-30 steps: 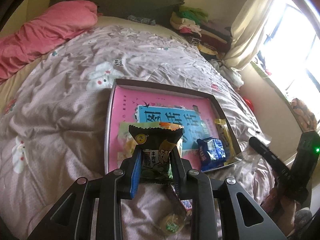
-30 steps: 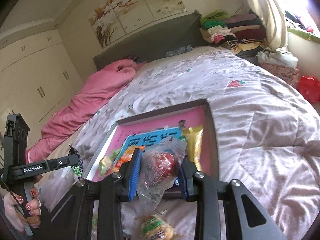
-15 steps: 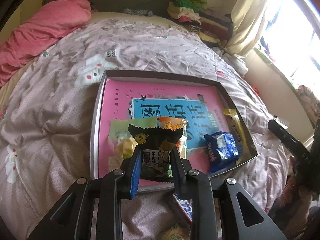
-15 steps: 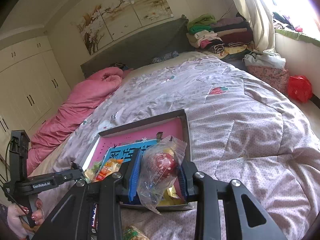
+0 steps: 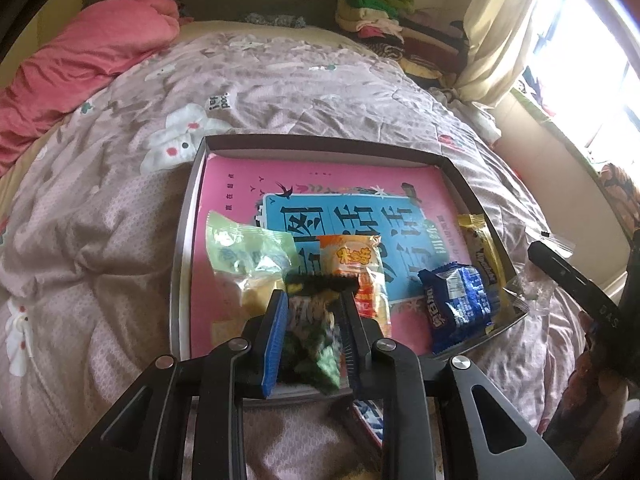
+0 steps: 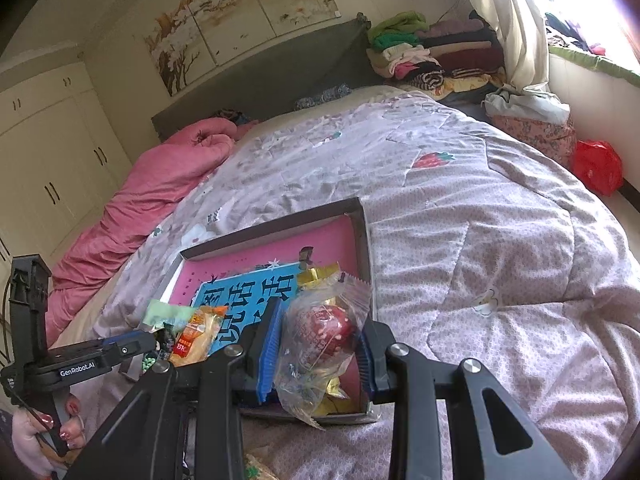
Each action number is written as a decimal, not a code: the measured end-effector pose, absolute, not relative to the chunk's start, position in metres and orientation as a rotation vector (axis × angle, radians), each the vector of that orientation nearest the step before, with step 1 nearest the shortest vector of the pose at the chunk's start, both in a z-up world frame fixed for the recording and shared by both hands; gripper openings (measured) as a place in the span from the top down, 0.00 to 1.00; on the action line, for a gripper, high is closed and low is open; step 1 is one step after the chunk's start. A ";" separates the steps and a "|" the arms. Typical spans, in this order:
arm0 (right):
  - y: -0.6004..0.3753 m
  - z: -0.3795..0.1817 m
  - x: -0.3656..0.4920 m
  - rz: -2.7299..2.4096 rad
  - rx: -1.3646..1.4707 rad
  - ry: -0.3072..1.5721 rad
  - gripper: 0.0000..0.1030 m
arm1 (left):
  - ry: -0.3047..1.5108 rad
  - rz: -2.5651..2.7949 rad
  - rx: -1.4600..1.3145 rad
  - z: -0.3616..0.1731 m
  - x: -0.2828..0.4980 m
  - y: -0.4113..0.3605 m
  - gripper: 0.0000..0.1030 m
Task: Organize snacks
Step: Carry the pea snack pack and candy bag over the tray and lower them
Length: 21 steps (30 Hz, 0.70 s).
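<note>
While both grippers clamp packets, the left gripper [image 5: 312, 332] a green packet [image 5: 310, 320] and the right gripper [image 6: 318, 344] a clear bag [image 6: 320, 340] over the tray's [image 5: 320, 145] near edge, release well inside or they slide onto the quilt [image 5: 100, 240].

Snack packets [image 5: 352, 276] crowded the near half of my box [image 5: 188, 216] — its far pink floor [image 5: 332, 168] lay open.

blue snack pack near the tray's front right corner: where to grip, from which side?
Take the blue snack pack across its puffed middle, coming from above. It lies flat on the tray floor, so the crimped ends offer less to pinch. Keep the fingers off the yellow bar beside it and the tray's near wall. The left hand-held gripper is shut on a green packet, so free one first.
</note>
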State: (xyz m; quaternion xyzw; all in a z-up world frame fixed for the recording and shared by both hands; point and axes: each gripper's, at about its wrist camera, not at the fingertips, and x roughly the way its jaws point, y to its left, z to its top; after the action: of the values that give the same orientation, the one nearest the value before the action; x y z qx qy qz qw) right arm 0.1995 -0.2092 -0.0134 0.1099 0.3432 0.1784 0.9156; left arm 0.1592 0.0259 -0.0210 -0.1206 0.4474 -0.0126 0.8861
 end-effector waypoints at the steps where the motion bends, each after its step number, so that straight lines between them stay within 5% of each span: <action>1: -0.208 -0.014 0.200 0.368 0.222 0.709 0.67 | 0.934 -0.029 -0.253 -0.022 0.160 0.026 0.74; 21: -0.188 -0.028 0.213 0.395 0.144 0.758 0.67 | 0.964 -0.024 -0.242 -0.035 0.172 0.023 0.74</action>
State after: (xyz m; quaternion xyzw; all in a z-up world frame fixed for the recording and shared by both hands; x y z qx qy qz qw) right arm 0.2130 -0.1875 -0.0285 0.0696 0.3674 0.1916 0.9074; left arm 0.1719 0.0228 -0.0354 -0.1160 0.4624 -0.0117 0.8790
